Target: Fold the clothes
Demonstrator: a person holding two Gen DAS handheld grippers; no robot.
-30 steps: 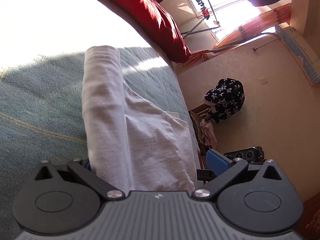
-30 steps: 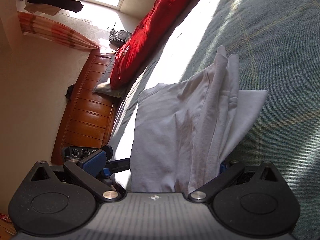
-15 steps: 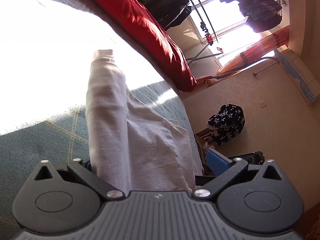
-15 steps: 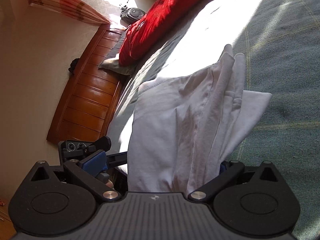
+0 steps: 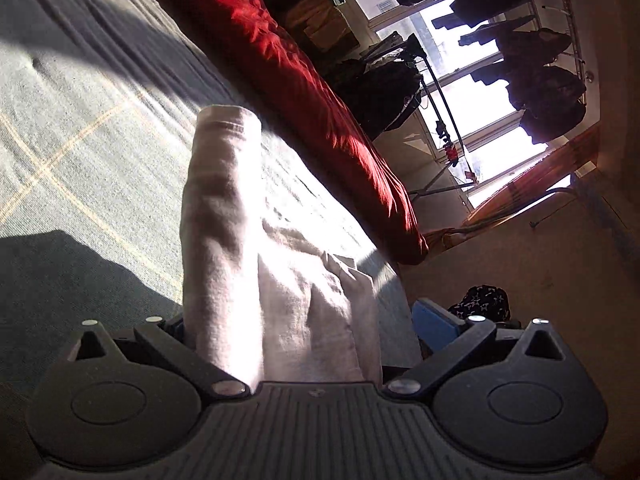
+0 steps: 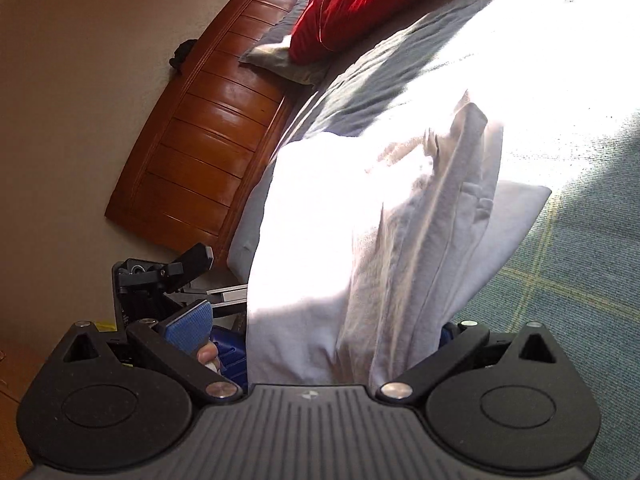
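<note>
Both grippers are seen at 6 o'clock of their own views, each with its jaws spread wide and white cloth lying between them: the left gripper has one blue pad bare at 4 o'clock, the right gripper one blue pad bare at 8 o'clock, so whether any cloth is actually pinched cannot be told. Just ahead, the white garment is stretched from the jaws toward 12 o'clock, its rolled edge raised above the green bedspread. Compared with a second ago, the far end is carried further up the bed into the sunlit patch. The fold is judged to be under way, not yet laid flat. Farthest off, a red pillow lies at 1 o'clock and a wooden headboard at 10 o'clock.
</note>
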